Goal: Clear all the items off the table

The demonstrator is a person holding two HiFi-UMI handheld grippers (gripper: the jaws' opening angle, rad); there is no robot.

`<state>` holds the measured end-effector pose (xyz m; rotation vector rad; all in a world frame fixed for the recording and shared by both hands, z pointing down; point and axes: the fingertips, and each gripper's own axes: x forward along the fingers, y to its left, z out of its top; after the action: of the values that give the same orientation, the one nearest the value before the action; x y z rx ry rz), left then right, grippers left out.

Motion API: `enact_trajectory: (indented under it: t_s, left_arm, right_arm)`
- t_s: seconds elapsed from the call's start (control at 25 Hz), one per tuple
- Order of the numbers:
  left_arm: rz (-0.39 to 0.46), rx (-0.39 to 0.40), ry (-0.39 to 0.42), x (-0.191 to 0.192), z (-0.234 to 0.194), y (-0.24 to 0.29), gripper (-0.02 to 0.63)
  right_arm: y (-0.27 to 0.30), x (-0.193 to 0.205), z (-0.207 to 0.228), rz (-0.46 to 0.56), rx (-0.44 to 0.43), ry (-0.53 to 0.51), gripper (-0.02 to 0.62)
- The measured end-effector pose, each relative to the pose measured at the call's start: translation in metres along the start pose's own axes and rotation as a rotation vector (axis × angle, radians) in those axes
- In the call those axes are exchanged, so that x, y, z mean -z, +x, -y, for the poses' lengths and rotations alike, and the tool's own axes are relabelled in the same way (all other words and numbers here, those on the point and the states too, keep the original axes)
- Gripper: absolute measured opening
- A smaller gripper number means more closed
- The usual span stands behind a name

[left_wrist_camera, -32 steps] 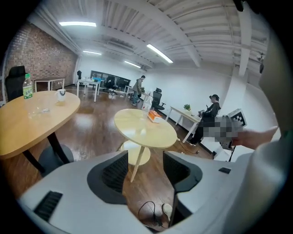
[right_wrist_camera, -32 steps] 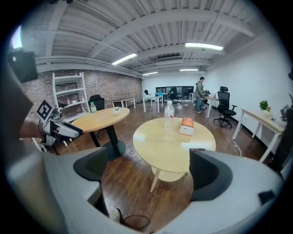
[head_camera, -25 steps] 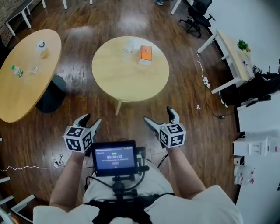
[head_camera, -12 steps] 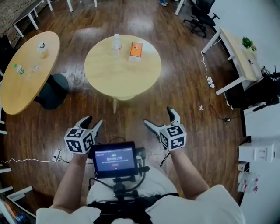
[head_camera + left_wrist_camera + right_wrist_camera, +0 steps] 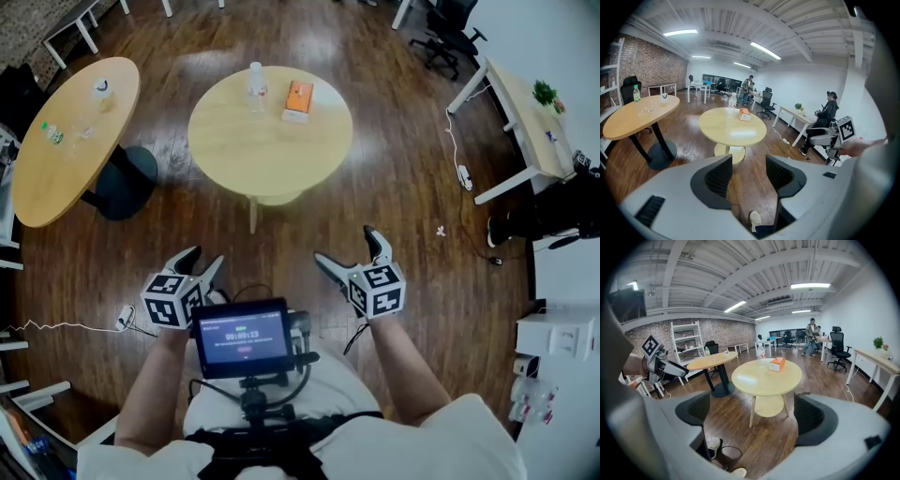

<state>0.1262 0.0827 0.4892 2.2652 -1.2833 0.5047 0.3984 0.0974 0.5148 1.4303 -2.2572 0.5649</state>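
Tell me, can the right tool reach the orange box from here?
Probably not yet: the right tool hangs open, well short of the round table, and the orange box sits near its far edge.

A clear plastic bottle (image 5: 255,82) stands on the round wooden surface (image 5: 267,155). An orange box (image 5: 298,99) lies just right of it.

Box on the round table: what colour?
The box is mainly orange; right gripper view shows it best.

White sleeves (image 5: 464,439), grey left gripper (image 5: 202,257), right gripper (image 5: 344,244), black-and-white marker cubes (image 5: 171,300)
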Motion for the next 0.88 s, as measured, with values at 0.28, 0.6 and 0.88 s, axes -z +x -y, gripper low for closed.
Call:
enact_trajectory:
  t_s: [0.28,0.6,0.88]
  left_arm:
    - [-0.001,0.013,-0.004,-0.005,-0.025,0.001,0.232]
    - [-0.004,0.056,0.028,-0.019,-0.078,0.005,0.232]
    - [-0.019,0.077,0.079,-0.030,-0.137,-0.014,0.232]
  right_arm:
    - [0.017,-0.011,-0.015,-0.006,0.008,0.000,0.568]
    - [0.053,-0.037,-0.038,-0.018,0.069,0.001,0.568]
    - [0.095,-0.074,-0.062,-0.001,0.122,0.022,0.568]
